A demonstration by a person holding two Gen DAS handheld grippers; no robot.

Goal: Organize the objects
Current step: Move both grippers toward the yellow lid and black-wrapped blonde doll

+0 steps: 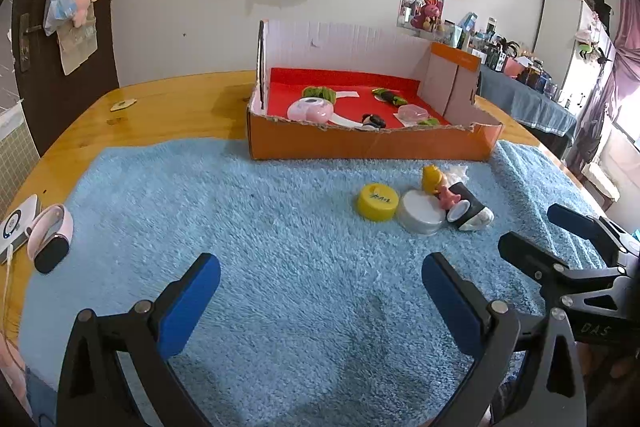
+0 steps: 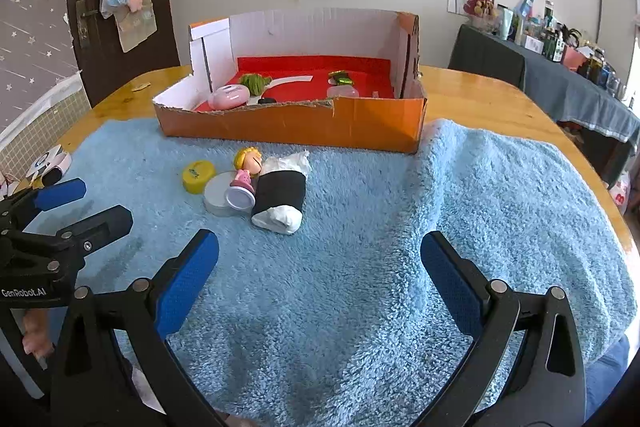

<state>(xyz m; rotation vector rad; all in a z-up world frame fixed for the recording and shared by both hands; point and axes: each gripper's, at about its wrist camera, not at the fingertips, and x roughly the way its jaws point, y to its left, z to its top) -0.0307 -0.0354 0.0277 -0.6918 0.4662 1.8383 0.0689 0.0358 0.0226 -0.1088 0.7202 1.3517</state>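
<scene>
Blonde doll (image 2: 249, 167) lying in front of orange box (image 2: 304, 125), touching silver tin (image 2: 218, 199) | both jaws gaping, empty | left view alone showing pink strap (image 1: 50, 231)

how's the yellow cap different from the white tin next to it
The yellow cap is bright yellow with dark writing on top; the white tin has a plain white top and silvery side. The cap looks smaller. Both are round, lie flat on the blue towel and sit close together.
</scene>
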